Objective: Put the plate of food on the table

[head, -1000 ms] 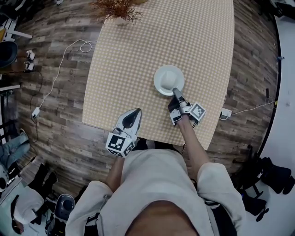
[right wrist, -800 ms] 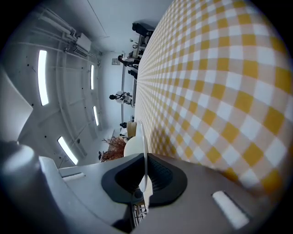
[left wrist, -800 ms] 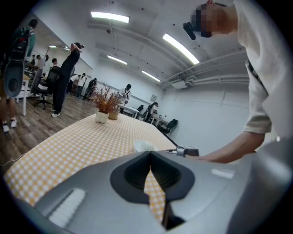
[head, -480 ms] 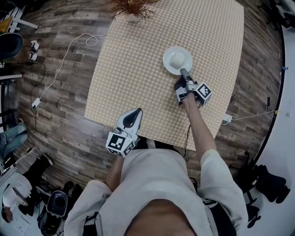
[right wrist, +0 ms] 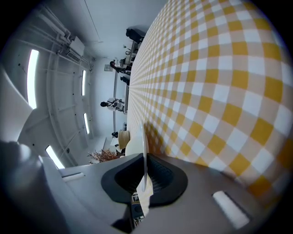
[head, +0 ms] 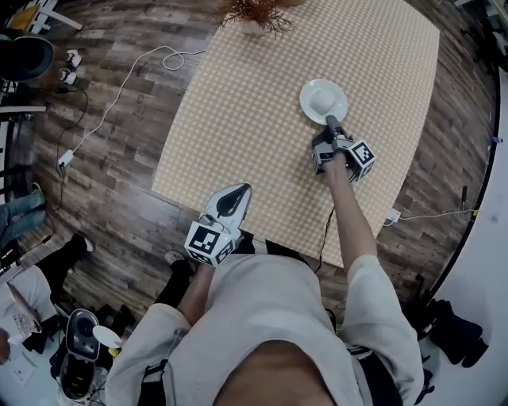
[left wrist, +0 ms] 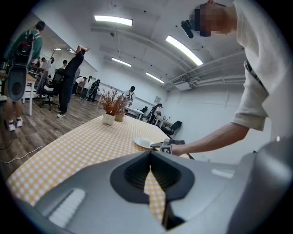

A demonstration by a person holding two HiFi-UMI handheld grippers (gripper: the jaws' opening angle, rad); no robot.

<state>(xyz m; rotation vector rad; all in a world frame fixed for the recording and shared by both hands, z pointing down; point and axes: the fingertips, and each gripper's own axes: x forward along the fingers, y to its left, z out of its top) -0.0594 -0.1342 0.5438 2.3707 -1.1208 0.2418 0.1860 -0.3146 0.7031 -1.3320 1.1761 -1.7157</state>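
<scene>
White plate (head: 309,101) carried one pale rounded mound of food (head: 325,97) at its centre. It lay directly ahead of the right gripper (head: 331,121), over the checked tablecloth (head: 254,119). Whether the plate's base touched the cloth could not be told.

Right gripper: jaws clamped on the plate's near rim, which showed edge-on between them in the right gripper view. The arm reached well out over the table, the forearm crossing the near edge. That view showed the cloth tipped up on its right side, so the gripper was rolled over.

Left gripper (head: 232,193): jaws together, nothing between them. It was held close to the body at the table's near edge, well apart from the right gripper, to its left and nearer the person.

Bare cloth lay left of the right gripper and beyond the plate. The table's right edge ran near the right gripper's right side. A potted dried plant (head: 258,14) stood at the far edge, well beyond both grippers.
</scene>
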